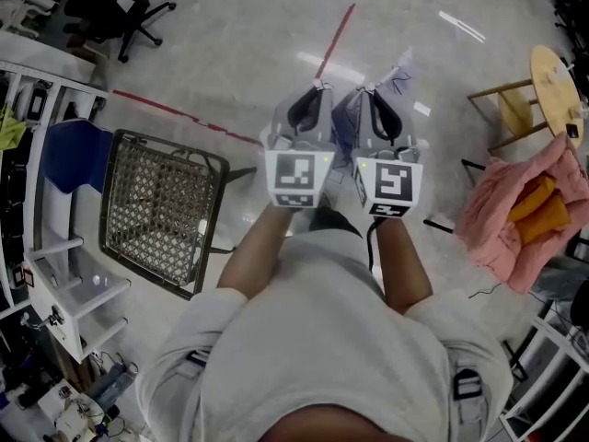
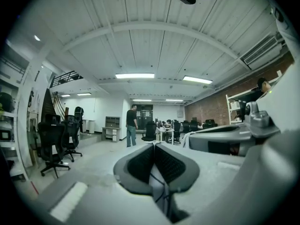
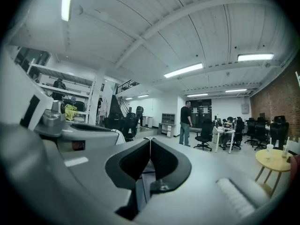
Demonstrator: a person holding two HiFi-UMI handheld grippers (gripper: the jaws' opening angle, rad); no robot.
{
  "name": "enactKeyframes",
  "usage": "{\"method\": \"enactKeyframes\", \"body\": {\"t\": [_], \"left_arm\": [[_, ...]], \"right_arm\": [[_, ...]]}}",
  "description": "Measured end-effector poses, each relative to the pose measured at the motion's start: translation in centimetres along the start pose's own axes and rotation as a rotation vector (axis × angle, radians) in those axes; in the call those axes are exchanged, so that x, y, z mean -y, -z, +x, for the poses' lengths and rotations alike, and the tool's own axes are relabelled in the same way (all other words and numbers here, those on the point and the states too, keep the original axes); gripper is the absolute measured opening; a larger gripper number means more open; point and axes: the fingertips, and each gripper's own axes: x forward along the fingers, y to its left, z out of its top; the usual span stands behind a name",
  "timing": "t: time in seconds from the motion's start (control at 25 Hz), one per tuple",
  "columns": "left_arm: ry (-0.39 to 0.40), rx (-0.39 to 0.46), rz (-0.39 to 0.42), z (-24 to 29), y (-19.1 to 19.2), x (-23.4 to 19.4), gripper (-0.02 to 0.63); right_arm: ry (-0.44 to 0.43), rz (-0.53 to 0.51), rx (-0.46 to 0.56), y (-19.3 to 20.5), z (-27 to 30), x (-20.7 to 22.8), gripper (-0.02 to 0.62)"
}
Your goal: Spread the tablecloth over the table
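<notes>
I hold both grippers out level in front of me, side by side. My left gripper (image 1: 319, 86) (image 2: 153, 144) is squeezed tight on the tablecloth (image 1: 345, 118) (image 2: 157, 182). A thin bit of it sits between the two pads. My right gripper (image 1: 373, 88) (image 3: 150, 138) is squeezed tight on the tablecloth (image 3: 142, 189) too. The cloth is pale with dark lines, bunched up between the grippers, and a corner pokes out past them. It is up in the air, not on any table. The mesh table (image 1: 161, 210) stands on the floor to my left. A round wooden table (image 1: 552, 90) and a pink cloth (image 1: 520, 215) are on my right.
</notes>
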Motion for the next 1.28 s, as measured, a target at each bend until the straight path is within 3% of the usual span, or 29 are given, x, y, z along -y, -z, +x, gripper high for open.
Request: {"method": "enactKeyframes", "body": {"t": [0.28,0.48,0.96,1.28], "left_arm": [[-0.112,-0.02,-0.021,0.4,0.9,-3.6,0.023],[-0.237,-0.044,-0.042,-0.3,0.9,-7.6,0.023],[-0.578,-0.122,-0.069,-6.7,4.4,-18.5,0.023],[-0.667,-0.152,-0.109,-12.9,6.1,-23.3,0.023]], "right_arm": [[-0.128,-0.019,-0.011,0.4,3.9,-2.4,0.008],[-0.262,-0.021,-0.007,-0.5,6.8,-5.6,0.008],[-0.627,-0.008,-0.038,1.3,12.3,-18.2,0.008],[-0.732,-0.022,-0.065,1.6,12.0,-26.3,0.008]]}}
